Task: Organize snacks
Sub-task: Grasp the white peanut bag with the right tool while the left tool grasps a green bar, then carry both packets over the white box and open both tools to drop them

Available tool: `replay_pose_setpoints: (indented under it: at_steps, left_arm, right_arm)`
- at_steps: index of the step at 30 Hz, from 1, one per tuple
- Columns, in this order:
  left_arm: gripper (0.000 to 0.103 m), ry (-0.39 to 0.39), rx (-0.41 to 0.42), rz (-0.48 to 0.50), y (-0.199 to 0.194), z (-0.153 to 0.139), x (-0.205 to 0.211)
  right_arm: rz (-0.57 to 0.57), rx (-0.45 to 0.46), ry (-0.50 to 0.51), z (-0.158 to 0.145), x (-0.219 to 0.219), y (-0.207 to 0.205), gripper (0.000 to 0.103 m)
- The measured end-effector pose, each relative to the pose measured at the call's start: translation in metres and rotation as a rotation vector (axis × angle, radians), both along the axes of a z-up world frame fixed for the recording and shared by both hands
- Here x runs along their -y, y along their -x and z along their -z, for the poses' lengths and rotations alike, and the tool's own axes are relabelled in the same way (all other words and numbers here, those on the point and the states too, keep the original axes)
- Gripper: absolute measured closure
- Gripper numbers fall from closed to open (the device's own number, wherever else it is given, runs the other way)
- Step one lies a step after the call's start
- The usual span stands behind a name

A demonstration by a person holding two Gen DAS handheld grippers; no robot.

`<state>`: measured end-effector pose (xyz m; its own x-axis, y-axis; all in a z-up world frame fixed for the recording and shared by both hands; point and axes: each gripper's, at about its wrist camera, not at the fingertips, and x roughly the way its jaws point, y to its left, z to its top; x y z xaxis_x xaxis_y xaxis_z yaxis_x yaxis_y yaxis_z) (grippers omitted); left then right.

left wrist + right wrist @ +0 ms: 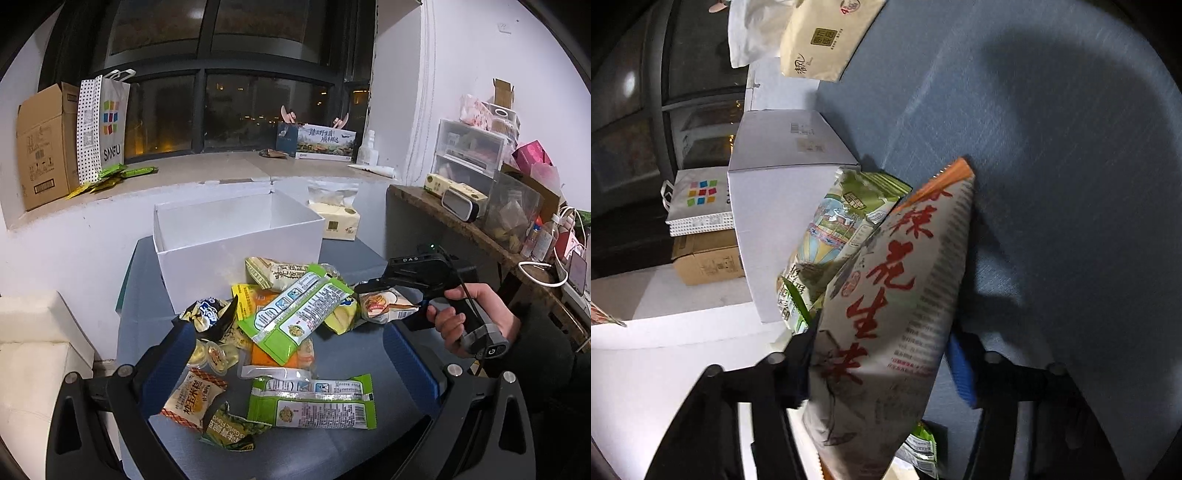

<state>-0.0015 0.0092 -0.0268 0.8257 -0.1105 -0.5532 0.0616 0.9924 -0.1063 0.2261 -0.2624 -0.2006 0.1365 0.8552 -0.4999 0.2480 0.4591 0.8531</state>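
The right gripper (882, 365) is clamped on a grey peanut packet (886, 314), one finger on each face, at the right edge of the snack pile (280, 325) on the blue table (369, 266). The left gripper (291, 354) hangs over the pile with its jaws spread wide, holding nothing. The white box (236, 236) stands empty behind the pile. Risks from here: the packet is puffy and glossy, so it is likely to slide between the pads if swung quickly. It also leans against a neighbouring green-printed packet (834, 229) — a careless lift could drag that one along. A low carry may catch the box's near wall.
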Motion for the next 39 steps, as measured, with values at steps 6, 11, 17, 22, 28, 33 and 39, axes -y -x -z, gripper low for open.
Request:
replay_pose_setpoints:
  at_steps: [6,11,17,22,28,33,39]
  left_arm:
    - [0.0,-0.068,-0.045,0.066,-0.016,0.016,0.01]
    - [0.0,-0.181,-0.136,0.193,-0.06,0.038,0.028]
    - [0.0,-0.362,-0.255,0.393,-0.127,0.066,0.056]
    - [0.0,-0.42,-0.335,0.473,-0.16,0.085,0.062]
    - [0.032,-0.401,-0.4,0.484,-0.176,0.105,0.054]
    - [0.043,-0.291,-0.321,0.43,-0.159,0.084,0.035]
    - [0.043,-0.002,-0.097,0.238,-0.103,0.028,-0.007]
  right_arm:
    - [0.002,0.122,0.055,-0.017,0.01,0.012,0.061]
    - [-0.015,0.287,0.106,-0.051,0.024,0.022,0.062]
    - [-0.036,0.523,0.183,-0.104,0.038,0.049,0.062]
    - [-0.042,0.727,0.237,-0.139,0.048,0.088,0.062]
    - [-0.059,0.835,0.248,-0.153,0.049,0.119,0.062]
    - [-0.075,0.848,0.244,-0.153,0.044,0.123,0.062]
    - [-0.1,0.873,0.286,-0.153,0.035,0.124,0.062]
